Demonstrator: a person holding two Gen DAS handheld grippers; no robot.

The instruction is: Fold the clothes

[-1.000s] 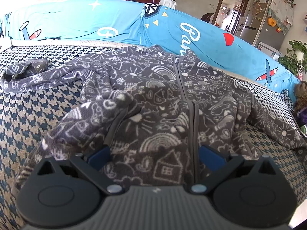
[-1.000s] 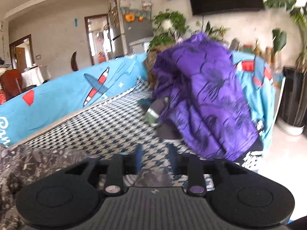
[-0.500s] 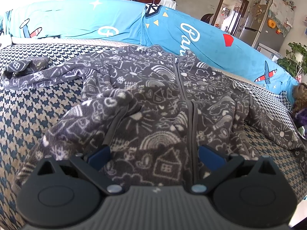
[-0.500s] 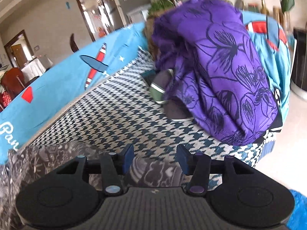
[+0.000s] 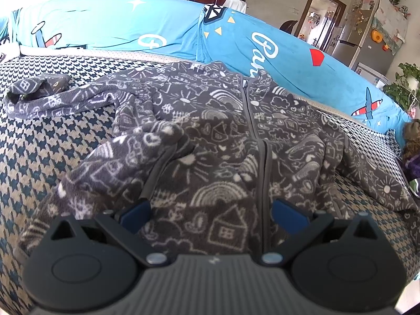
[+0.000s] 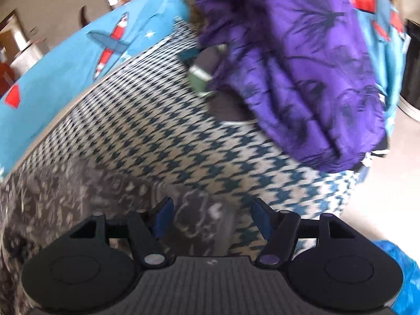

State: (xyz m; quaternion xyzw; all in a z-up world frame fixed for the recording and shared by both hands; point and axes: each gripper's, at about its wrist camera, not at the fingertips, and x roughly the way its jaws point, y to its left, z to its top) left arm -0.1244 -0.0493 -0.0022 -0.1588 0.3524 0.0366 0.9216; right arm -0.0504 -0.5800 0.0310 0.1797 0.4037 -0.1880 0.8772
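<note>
Grey fleece jacket (image 6: 194, 218) apparently loose between opening right hand-held gripper (image 6: 211, 216) pads — blurred.

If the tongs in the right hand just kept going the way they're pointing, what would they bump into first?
Probably the grey doodle-print fleece sleeve, which already lies between the opening right tongs. Just past it is the houndstooth sofa cover; blur makes depth uncertain.

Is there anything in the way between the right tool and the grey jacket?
No. The right tool is right over the edge of the grey jacket, and its jaws are opening with that fabric between them. The purple cloth sits farther off on the sofa, not in the way.
</note>
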